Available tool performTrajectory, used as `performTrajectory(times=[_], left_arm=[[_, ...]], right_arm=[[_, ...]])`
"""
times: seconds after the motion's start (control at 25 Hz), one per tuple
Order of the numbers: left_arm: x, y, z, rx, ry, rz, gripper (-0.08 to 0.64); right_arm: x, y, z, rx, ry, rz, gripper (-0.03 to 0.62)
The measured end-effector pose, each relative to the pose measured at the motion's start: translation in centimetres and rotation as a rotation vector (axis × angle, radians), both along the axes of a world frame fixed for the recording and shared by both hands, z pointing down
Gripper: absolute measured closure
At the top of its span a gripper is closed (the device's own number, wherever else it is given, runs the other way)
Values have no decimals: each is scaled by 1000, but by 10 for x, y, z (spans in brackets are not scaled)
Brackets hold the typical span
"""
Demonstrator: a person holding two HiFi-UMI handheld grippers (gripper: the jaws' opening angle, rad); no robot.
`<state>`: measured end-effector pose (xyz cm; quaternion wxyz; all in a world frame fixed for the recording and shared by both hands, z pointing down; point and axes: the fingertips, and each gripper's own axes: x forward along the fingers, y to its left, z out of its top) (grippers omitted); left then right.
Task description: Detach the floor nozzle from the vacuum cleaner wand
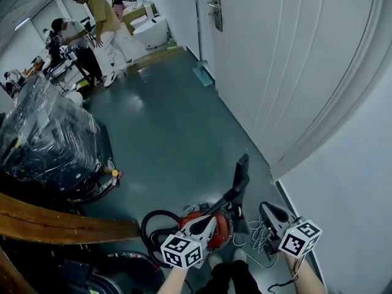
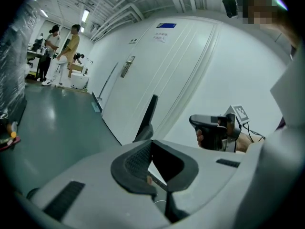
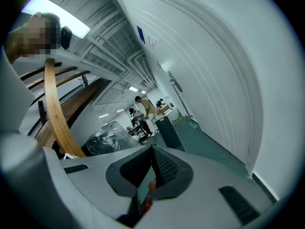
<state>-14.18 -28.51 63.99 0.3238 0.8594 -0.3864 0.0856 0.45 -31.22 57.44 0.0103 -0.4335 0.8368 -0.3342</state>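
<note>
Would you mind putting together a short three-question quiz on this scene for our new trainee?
1. True or false: the left gripper and the right gripper are both shut and empty.
2. The vacuum cleaner body is: A red, B blue, C yellow?
3. In the head view, which gripper overlaps the vacuum cleaner?
Key: 1 true; 2 A; 3 the left gripper.

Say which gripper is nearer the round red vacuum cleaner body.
Left. The left gripper is over the round red vacuum cleaner body; the right gripper is off to its right.
</note>
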Motion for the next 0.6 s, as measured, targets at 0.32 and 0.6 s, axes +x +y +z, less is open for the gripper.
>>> performTrajectory(times=[0.32, 0.6], left_arm=[[7, -31, 46, 90, -139, 41, 542], [23, -42, 81, 117, -252, 177, 422]], right_arm=[[2, -19, 21, -7, 14, -13, 575], [4, -36, 28, -4, 45, -39, 575]])
